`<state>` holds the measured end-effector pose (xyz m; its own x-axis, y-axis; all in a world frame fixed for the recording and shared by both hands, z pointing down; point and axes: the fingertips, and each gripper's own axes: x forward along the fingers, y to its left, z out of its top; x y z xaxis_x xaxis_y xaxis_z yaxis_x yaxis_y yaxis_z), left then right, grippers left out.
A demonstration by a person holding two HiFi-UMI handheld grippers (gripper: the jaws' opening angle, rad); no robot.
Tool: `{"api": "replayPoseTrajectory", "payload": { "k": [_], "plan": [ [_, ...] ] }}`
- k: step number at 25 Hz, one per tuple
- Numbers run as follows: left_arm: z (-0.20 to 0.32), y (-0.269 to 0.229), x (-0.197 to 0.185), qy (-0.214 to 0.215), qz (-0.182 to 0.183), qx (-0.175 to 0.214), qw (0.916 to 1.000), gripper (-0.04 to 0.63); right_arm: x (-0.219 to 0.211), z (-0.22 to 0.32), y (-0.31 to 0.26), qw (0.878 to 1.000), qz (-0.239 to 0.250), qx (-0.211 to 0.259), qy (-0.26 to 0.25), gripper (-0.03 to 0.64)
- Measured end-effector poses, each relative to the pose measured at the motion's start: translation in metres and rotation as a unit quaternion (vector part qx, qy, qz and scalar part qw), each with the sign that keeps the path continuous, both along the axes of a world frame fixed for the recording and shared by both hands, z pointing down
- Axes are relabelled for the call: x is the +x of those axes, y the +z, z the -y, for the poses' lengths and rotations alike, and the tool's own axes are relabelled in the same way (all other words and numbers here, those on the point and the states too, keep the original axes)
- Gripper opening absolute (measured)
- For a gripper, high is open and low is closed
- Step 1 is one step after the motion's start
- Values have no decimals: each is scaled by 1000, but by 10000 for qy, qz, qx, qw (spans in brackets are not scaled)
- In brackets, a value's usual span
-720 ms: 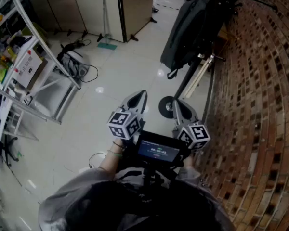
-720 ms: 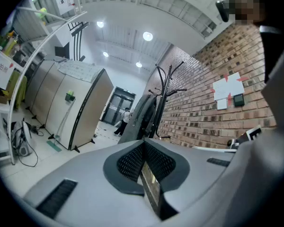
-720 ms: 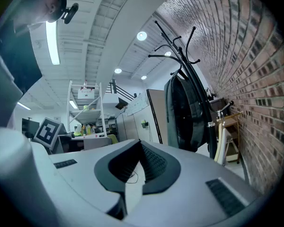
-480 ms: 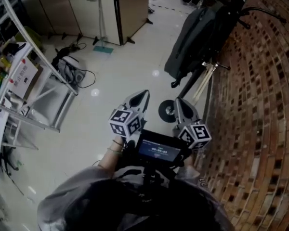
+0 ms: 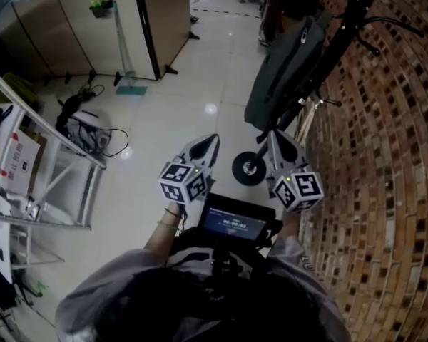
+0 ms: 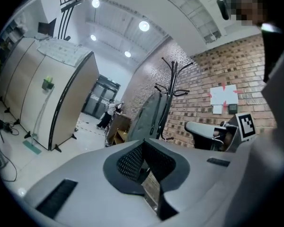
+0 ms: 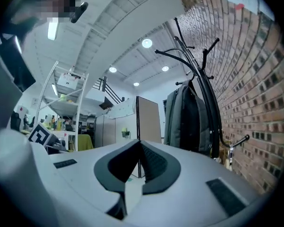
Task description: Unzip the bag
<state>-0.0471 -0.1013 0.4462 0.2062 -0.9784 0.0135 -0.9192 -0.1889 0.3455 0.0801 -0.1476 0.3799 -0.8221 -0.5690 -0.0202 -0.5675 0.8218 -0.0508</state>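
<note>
A dark grey backpack (image 5: 285,70) hangs upright from a black coat stand (image 5: 357,6) by the brick wall, some way ahead of both grippers. In the left gripper view the backpack (image 6: 149,119) shows beyond the jaws, and in the right gripper view the backpack (image 7: 184,119) hangs just right of centre. My left gripper (image 5: 208,140) is held at chest height, shut and with nothing in it. The right gripper (image 5: 274,135) is beside it, also shut and empty, pointing toward the stand's foot. Neither touches the bag. No zipper can be made out at this distance.
A curved brick wall (image 5: 385,155) runs along the right. A small black wheel (image 5: 248,169) sits on the floor under the stand. A metal shelf rack (image 5: 50,169) stands at the left, with cables (image 5: 85,127) on the tiles and a beige cabinet (image 5: 114,20) behind.
The head view has moved forward toward the coat stand, so the backpack sits nearer and more central. The right gripper has risen a little. Both stay shut.
</note>
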Motion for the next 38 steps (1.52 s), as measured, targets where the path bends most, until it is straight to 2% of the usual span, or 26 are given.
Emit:
{"api": "replayPoseTrajectory", "payload": {
  "k": [7, 19, 25, 30, 33, 38],
  "plan": [
    [25, -4, 5, 337, -82, 23, 9994, 8, 9, 33, -41, 9976, -347, 507, 323, -3],
    [73, -12, -6, -69, -252, 123, 9996, 8, -9, 107, -122, 9820, -824, 1675, 272, 15],
    [93, -14, -6, -151, -214, 176, 9995, 8, -15, 131, -138, 9723, -1134, 2012, 371, 71],
    [106, -11, -9, 19, -175, 112, 9998, 8, -17, 144, -151, 9638, -1336, 2193, 714, 78],
    [117, -13, -15, 207, -143, 129, 9996, 8, -26, 151, -159, 9583, -1487, 2225, 999, 117],
    [133, -14, -22, 722, 17, 20, 9974, 8, -31, 167, -165, 9364, -1934, 2437, 1623, 117]
  ]
}}
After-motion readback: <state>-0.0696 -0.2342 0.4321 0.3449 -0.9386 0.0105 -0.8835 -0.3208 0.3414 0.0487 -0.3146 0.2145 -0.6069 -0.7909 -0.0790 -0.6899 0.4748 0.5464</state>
